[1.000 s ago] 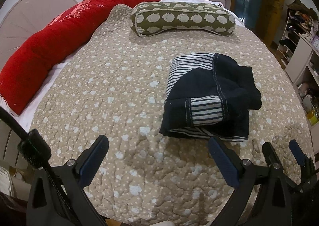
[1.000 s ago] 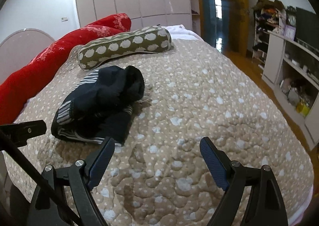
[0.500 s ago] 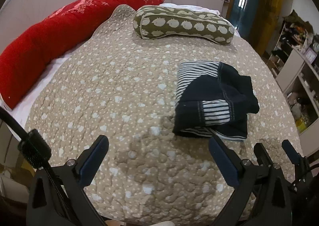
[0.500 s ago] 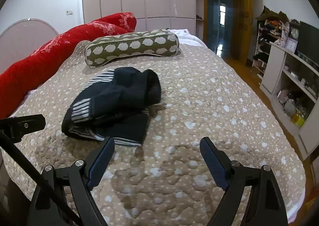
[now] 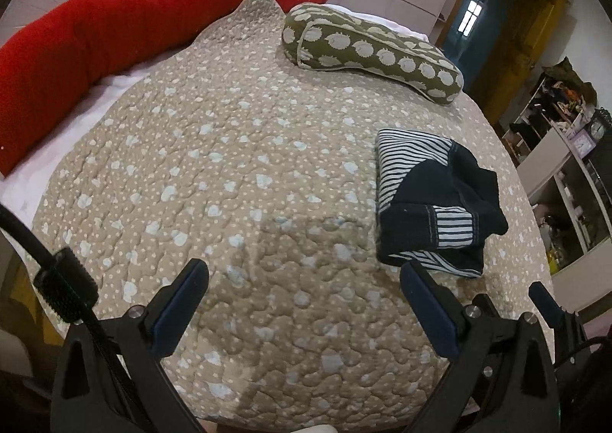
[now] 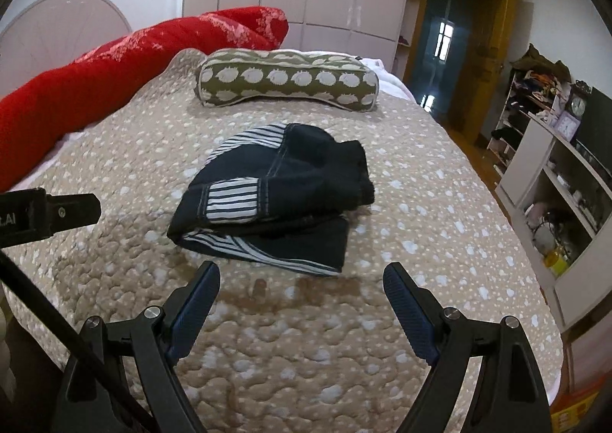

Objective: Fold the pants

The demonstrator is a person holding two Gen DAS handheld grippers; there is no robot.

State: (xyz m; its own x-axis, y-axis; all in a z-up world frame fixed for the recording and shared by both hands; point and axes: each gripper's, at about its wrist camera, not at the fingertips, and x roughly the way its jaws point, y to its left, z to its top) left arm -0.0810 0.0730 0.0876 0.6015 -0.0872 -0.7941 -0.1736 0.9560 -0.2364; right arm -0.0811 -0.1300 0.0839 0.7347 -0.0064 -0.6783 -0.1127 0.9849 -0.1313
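Left wrist view: pants (image 5: pixel 432 199) are seen folded into a compact bundle on the quilt (image 5: pixel 229 165), off to the right, well apart from the left gripper (image 5: pixel 304 308), which is spread wide w/ nothing held.

Right wrist view: right gripper (image 6: pixel 302 303) is also wide open & empty, bundle just ahead. Folding looks pretty much done imo; top layer is a bit lumpy, maybe a tidy-up is left.

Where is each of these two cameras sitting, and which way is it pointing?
Left wrist: rides the left gripper, looks across the bed; pants to its right; its own open fingers and part of the right gripper show.
Right wrist: rides the right gripper, faces the pants nearly head-on; open fingers and the left gripper's tip show.
Shared: pants, green pillow, red quilt.
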